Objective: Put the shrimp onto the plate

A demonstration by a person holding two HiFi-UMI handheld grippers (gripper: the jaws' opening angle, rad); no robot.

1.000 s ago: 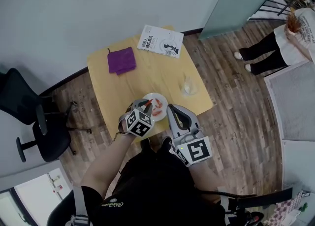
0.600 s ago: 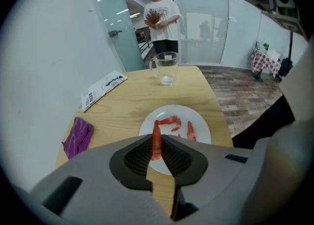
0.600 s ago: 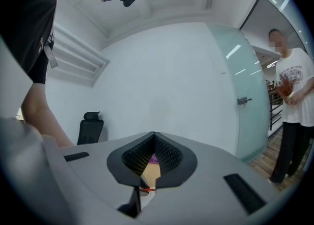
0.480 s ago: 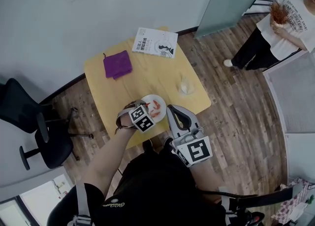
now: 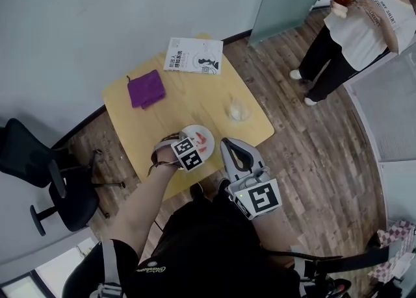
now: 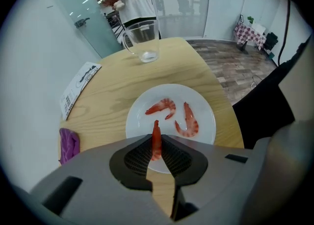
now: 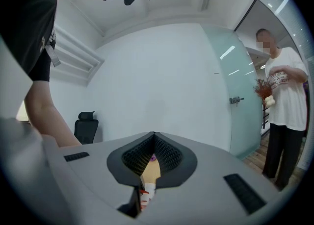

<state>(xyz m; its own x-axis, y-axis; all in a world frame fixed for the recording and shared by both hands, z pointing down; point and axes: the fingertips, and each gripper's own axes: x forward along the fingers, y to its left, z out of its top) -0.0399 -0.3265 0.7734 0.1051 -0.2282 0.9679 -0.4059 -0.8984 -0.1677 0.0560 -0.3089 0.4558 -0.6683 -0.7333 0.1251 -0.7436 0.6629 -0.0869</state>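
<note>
Left tool [image 6: 156, 145] pinches a shrimp [image 6: 156, 127] over the plate [image 6: 203, 116]; right tool [image 7: 153, 138] sits closed; booklet [image 6: 78, 89] print unreadable.

Bright even indoor light, soft shadows, strong fisheye distortion, dark vignetted corners

The head view looks steeply down from high over the surface [image 5: 188, 95]. The left gripper view sits near the plate [image 6: 206, 121], which both share. The right gripper view faces up at the wall [image 7: 171, 72].
</note>
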